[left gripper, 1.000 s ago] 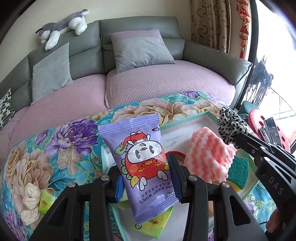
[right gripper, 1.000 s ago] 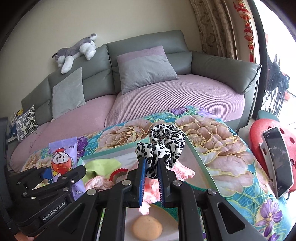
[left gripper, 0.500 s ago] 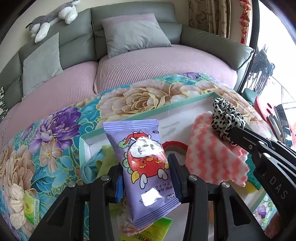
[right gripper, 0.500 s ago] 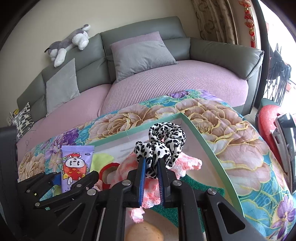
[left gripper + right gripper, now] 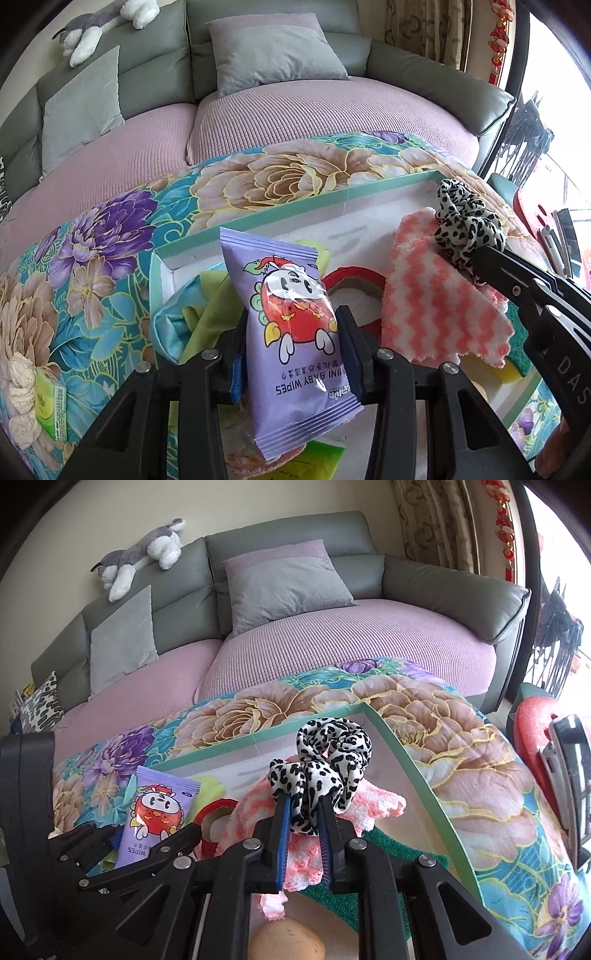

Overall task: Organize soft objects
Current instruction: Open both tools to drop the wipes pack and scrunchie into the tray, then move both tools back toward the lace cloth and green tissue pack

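Note:
My left gripper [image 5: 291, 314] is shut on a purple baby wipes pack [image 5: 284, 266], held upright just above the left part of a green-rimmed white tray [image 5: 280, 216]. The right gripper [image 5: 304, 800] holds a leopard-print scrunchie [image 5: 332, 749] between its blue pads. Its jaws are opening slightly, and the pads still touch the scrunchie. The scrunchie hangs over a pink-and-white fluffy cloth [image 5: 373, 805] inside the tray. The wipes pack [image 5: 159, 812] also shows at the left of the right wrist view.
The tray also holds a red tape roll [image 5: 354, 275], a yellow-green cloth [image 5: 214, 306], a green sponge [image 5: 517, 343] and a beige round thing [image 5: 286, 941]. A small green packet [image 5: 50, 404] lies on the floral tablecloth. A sofa [image 5: 369, 638] stands behind, a red stool [image 5: 535, 723] at right.
Both grippers have sunk toward the tray with their loads. The right jaws have parted a little around the scrunchie.

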The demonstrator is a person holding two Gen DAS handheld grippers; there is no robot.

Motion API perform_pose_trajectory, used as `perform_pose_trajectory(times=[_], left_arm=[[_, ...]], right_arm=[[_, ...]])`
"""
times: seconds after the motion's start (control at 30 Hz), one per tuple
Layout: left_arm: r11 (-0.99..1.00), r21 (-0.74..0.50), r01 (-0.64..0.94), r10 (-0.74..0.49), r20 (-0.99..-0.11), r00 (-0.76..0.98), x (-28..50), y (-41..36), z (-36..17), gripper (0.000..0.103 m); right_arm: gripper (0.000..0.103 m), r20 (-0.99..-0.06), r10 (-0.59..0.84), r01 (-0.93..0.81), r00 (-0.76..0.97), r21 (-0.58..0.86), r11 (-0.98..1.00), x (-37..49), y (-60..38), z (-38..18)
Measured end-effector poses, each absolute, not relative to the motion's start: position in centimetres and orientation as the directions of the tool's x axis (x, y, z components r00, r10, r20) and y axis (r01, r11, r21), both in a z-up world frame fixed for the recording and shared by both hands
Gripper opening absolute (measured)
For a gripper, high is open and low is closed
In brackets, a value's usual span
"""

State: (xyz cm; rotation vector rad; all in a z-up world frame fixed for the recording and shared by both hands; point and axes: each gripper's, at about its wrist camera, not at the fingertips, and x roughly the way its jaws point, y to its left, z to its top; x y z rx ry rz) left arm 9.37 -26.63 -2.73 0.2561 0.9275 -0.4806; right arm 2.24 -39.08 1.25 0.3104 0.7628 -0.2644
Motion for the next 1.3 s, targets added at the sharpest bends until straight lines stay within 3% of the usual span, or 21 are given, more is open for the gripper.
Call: perform_pose_trajectory(times=[0.07, 0.2, 0.27, 0.83, 0.87, 0.9, 0.93, 0.97, 1.0, 1.07, 1.13, 1.3], left_arm=[[0.867, -0.006, 0.498, -0.291, -0.818, 0.496, 9.4, -26.4, -2.5, 0.046], [0.861, -0.042, 0.506, -0.315, -0.825, 0.468, 9.3, -25.9, -1.5, 0.061], [0.86, -0.031, 0.509, -0.31, -0.824, 0.474, 9.1, -25.7, -0.8, 0.063], [0.916, -0.003, 0.401, -0.251, -0.784, 0.568, 8.8, -20.3, 3.9, 0.069], [0.918, -0.001, 0.396, -0.246, -0.785, 0.569, 8.8, -20.1, 3.9, 0.069], [0.92, 0.002, 0.391, -0.24, -0.787, 0.569, 8.9, -20.0, 3.8, 0.069], [0.922, 0.004, 0.387, -0.236, -0.788, 0.569, 8.9, -19.8, 3.7, 0.069], [0.925, 0.005, 0.381, -0.23, -0.789, 0.57, 9.0, -19.7, 3.6, 0.073], [0.928, 0.005, 0.373, -0.226, -0.789, 0.571, 9.1, -19.5, 3.5, 0.088], [0.935, 0.003, 0.356, -0.216, -0.789, 0.575, 9.2, -19.1, 3.4, 0.103], [0.947, 0.013, 0.322, -0.194, -0.774, 0.602, 9.4, -18.5, 3.3, 0.103], [0.97, 0.04, 0.238, -0.123, -0.769, 0.627, 10.2, -16.3, 2.7, 0.103]], right_arm=[[0.017, -0.708, -0.126, 0.34, 0.695, 0.17, 0.925, 2.1, -38.9, 1.6], [0.024, -0.707, -0.131, 0.336, 0.695, 0.157, 0.929, 1.8, -38.6, 2.4], [0.024, -0.702, -0.136, 0.332, 0.699, 0.15, 0.931, 1.5, -38.4, 3.0], [0.025, -0.748, -0.134, 0.316, 0.651, 0.107, 0.943, 0.4, -37.0, 4.1], [0.027, -0.75, -0.137, 0.315, 0.647, 0.1, 0.944, 0.4, -36.9, 4.0], [0.04, -0.754, -0.141, 0.316, 0.641, 0.093, 0.944, 0.4, -36.9, 3.9], [0.064, -0.758, -0.146, 0.319, 0.635, 0.086, 0.944, 0.5, -36.8, 3.8], [0.074, -0.759, -0.156, 0.326, 0.632, 0.077, 0.942, 0.5, -36.8, 3.8], [0.082, -0.758, -0.166, 0.332, 0.631, 0.071, 0.941, 0.5, -36.7, 3.7], [0.09, -0.763, -0.178, 0.351, 0.622, 0.068, 0.934, 0.6, -36.9, 3.5], [0.103, -0.774, -0.193, 0.376, 0.603, 0.062, 0.924, 0.6, -37.2, 3.2], [0.103, -0.782, -0.207, 0.406, 0.588, 0.064, 0.912, 0.4, -37.8, 3.0]])
